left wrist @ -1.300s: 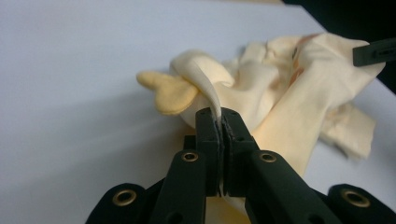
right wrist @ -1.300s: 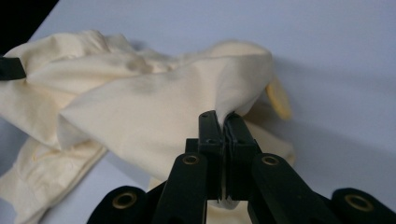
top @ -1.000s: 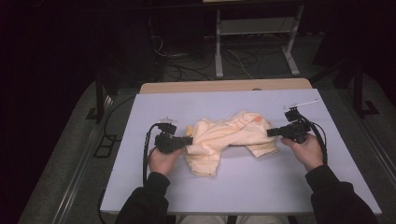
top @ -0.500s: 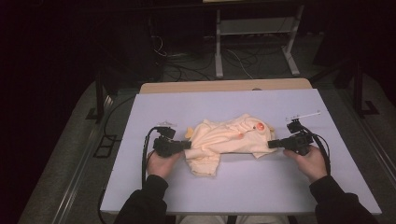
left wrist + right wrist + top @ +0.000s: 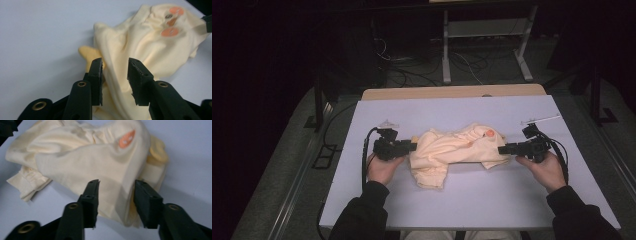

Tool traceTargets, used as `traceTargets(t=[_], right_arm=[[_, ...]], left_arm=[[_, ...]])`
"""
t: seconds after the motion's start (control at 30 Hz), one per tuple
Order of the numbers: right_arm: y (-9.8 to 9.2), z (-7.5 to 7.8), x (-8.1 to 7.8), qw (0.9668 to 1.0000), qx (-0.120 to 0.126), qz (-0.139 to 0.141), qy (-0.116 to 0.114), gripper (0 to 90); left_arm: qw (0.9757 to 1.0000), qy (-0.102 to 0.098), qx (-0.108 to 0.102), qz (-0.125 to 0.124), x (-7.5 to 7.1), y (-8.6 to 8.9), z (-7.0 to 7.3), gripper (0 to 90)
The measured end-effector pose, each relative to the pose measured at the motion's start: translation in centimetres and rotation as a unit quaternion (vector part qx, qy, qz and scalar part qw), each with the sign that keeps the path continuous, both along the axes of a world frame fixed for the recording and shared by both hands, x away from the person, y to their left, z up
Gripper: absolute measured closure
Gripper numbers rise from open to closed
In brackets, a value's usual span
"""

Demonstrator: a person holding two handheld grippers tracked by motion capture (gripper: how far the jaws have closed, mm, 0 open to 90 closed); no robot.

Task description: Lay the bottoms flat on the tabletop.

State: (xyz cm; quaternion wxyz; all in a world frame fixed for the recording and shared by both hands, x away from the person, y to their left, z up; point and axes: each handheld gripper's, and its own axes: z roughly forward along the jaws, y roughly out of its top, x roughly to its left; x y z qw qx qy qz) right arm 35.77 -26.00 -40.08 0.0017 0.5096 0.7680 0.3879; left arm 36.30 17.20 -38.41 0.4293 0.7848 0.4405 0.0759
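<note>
**Both claws let go of a rumpled yellow garment**

At the middle of the pale tabletop (image 5: 362, 200), a crumpled cream-yellow garment (image 5: 457, 150) with orange patches lies in a loose heap, stretched slightly left to right between a person's two hand-held tools. The left claw (image 5: 412, 146) sits at the garment's left edge, the right claw (image 5: 502, 149) at its right edge, each pointing inward toward the cloth. Both have just been opening: seen from the left gripper view, the left claw's black jaws stand partly apart with a fold of fabric lying in the gap, the pads not pressing on it; the right gripper view shows the same on the other side, jaws parted around a hanging edge of cloth with no pinch. Judged from this, a pull or spread of the garment has been released, and the cloth rests on the tabletop under its own weight. It remains bunched and wrinkled, one part trailing toward the near side, so any flattening or folding looks largely undone.
</note>
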Motion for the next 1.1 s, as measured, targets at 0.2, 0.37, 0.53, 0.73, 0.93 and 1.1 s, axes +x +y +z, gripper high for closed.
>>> traceTargets(t=[0.2,0.37,0.53,0.73,0.93,1.1], right_arm=[[1.1,1.8,1.0,0.9992,0.000,0.025,-0.030,33.6],[2.2,2.7,2.6,0.9987,-0.002,0.035,-0.038,31.2],[2.9,2.4,4.6,0.9990,-0.014,0.031,-0.030,31.3],[3.2,1.0,6.2,0.9993,-0.017,0.027,-0.021,35.4],[4.0,-0.4,7.1,0.9993,-0.031,0.018,-0.013,43.3],[4.6,-1.5,7.7,0.9983,-0.056,0.013,-0.008,50.0]], left_arm=[[0.9996,-0.019,0.006,-0.018,0.8,-1.9,1.4,53.7],[0.9994,0.003,0.018,-0.030,2.4,-3.4,0.7,47.4],[0.9996,0.011,0.005,-0.025,4.0,-3.6,-0.7,48.1],[0.9988,0.031,-0.029,-0.025,5.0,-3.3,-1.9,54.6],[0.9988,0.044,-0.008,-0.020,5.7,-4.4,-3.4,55.4],[0.9983,0.048,0.034,-0.005,6.3,-5.0,-4.8,50.4]])
